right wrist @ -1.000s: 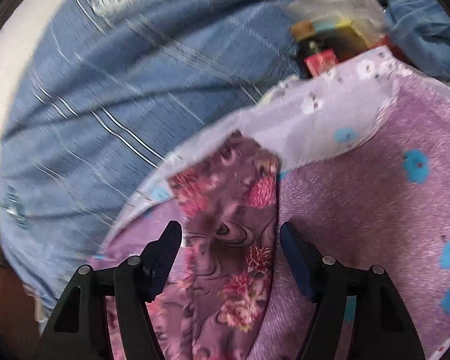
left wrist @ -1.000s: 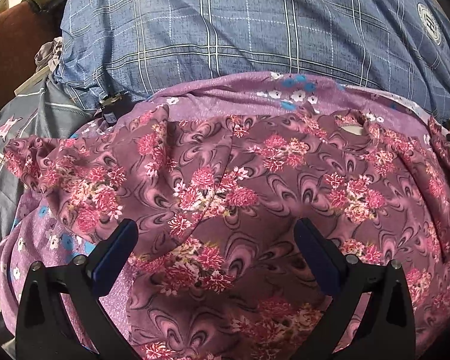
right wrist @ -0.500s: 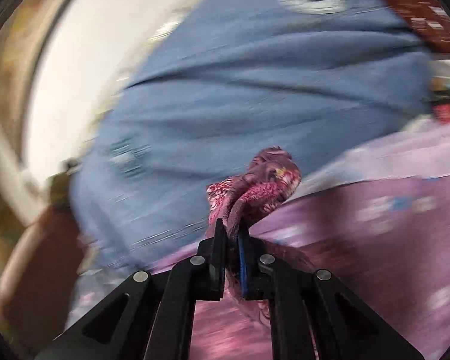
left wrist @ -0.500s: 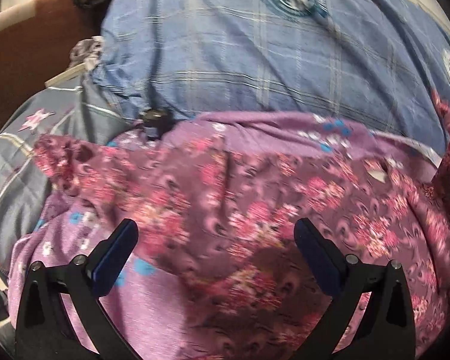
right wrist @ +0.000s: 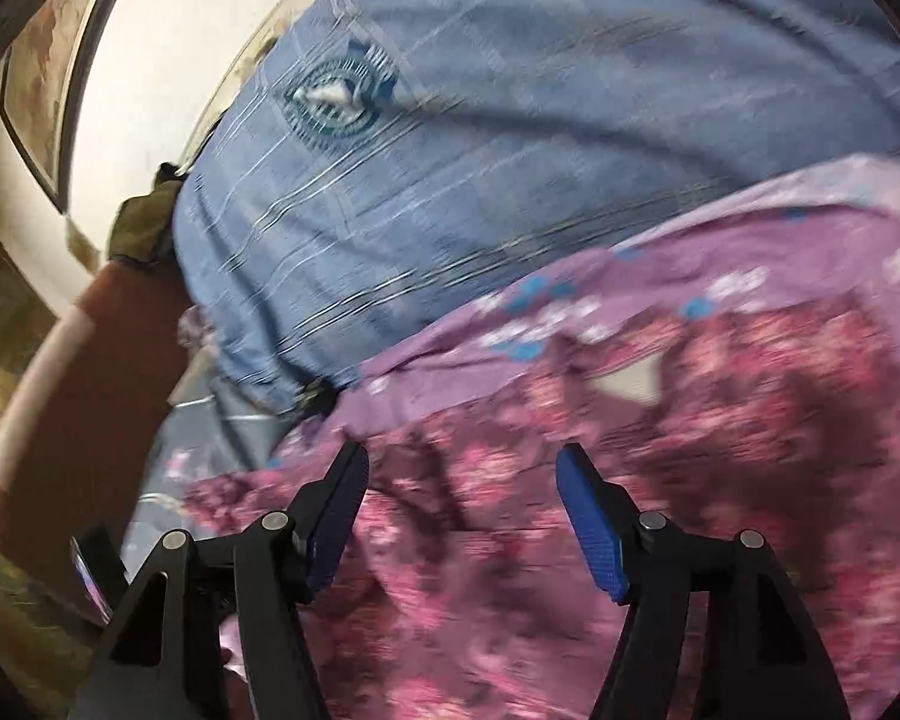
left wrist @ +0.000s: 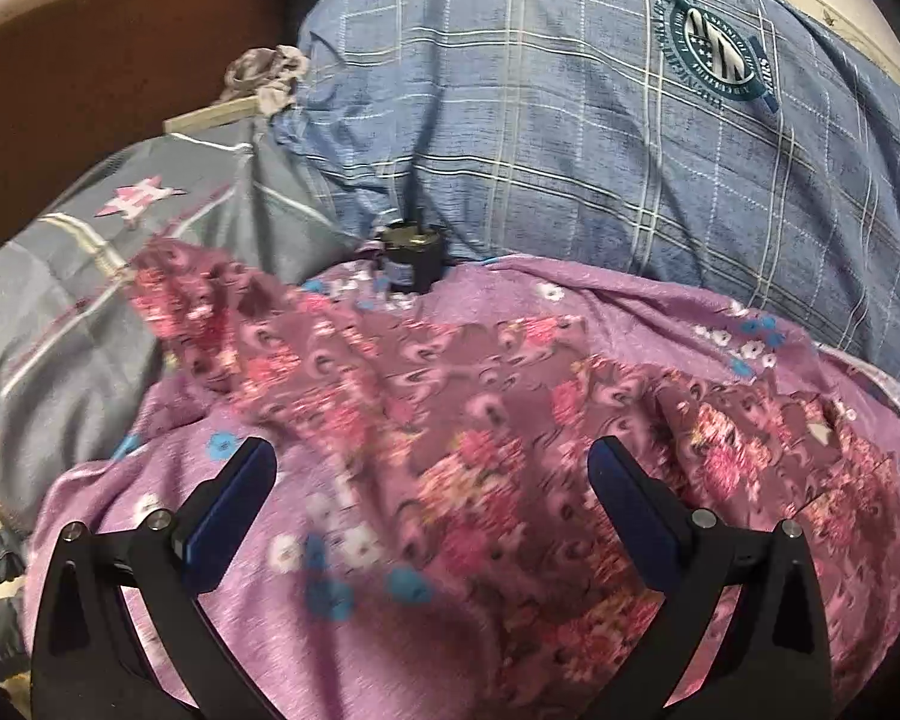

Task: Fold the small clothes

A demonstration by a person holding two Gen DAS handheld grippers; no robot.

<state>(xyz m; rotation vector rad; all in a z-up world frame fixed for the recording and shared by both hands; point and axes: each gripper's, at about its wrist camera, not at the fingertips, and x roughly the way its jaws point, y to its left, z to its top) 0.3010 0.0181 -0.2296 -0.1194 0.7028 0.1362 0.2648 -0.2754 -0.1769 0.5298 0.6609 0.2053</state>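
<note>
Jaws: left gripper (left wrist: 431, 477) spread wide, nothing between; right gripper (right wrist: 462, 483) opening, pads clear of the cloth. 1 floral garment (left wrist: 510, 420), maroon with pink blooms, lies spread on the lilac sheet (left wrist: 168, 474), long axis running left to right, its left end trailing onto 1 grey star-print pillow (left wrist: 90, 276). Left view alone shows 1 small dark object (left wrist: 411, 255) at the sheet's far edge. Both views show 1 blue plaid pillow (left wrist: 570, 120) behind; right view alone shows 1 framed picture (right wrist: 36, 90).
</note>
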